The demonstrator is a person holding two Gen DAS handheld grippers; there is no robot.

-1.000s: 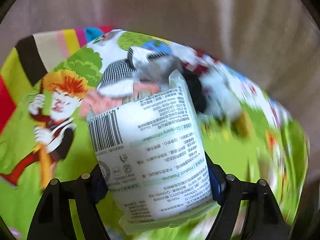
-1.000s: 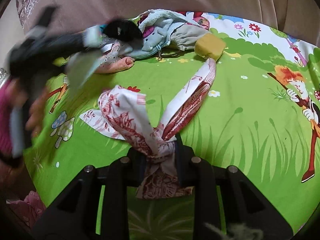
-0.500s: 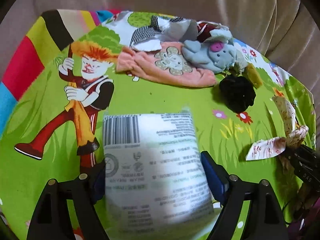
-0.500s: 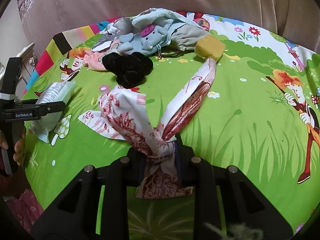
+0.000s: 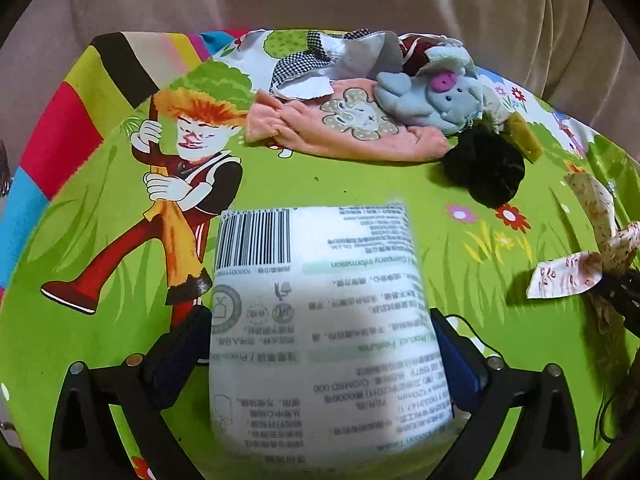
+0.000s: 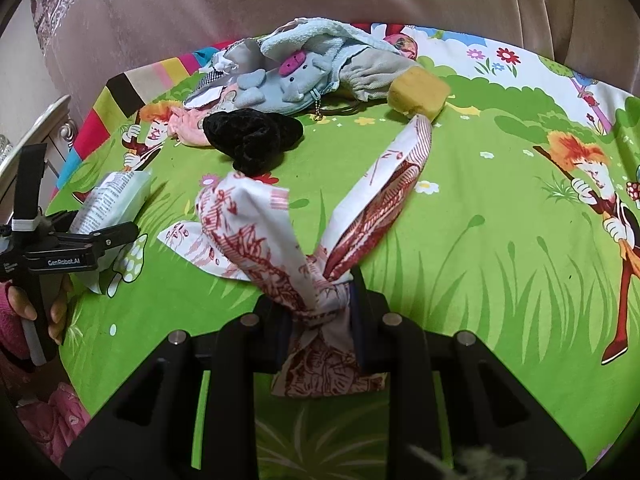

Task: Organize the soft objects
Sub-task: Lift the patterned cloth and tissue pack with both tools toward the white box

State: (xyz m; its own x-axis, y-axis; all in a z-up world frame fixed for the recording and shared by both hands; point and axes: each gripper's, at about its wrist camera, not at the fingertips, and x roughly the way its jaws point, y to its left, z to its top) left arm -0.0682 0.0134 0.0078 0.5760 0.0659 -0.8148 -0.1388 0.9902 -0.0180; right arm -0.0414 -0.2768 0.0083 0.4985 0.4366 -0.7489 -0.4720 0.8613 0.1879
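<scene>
We are finding the tissue pack (image 5: 320, 320) lying printed side up on the green cartoon sheet (image 5: 380, 184), near the sheet's left edge as the right wrist view shows it, well apart from the heap of soft things at the back. The left gripper (image 5: 320, 360) is straddling it: its fingers (image 5: 176, 356) have just been opening and are now standing at their widest, the pack between them but, on our reading, no longer pressed. We are judging the step in hand to be the release of this pack at its chosen spot; the next move calls for drawing the left gripper back clear without dragging the slack wrapper along. The right gripper (image 6: 320, 320) is pinching the red-printed cloth (image 6: 280, 248) tight at its gathered middle, both loose ends fanning forward onto the sheet. Beyond lie the black scrunchie (image 6: 252, 140), the grey plush toy (image 6: 292, 80), the pink cloth (image 5: 340, 128) and the yellow sponge (image 6: 420, 92), still awaiting sorting.
</scene>
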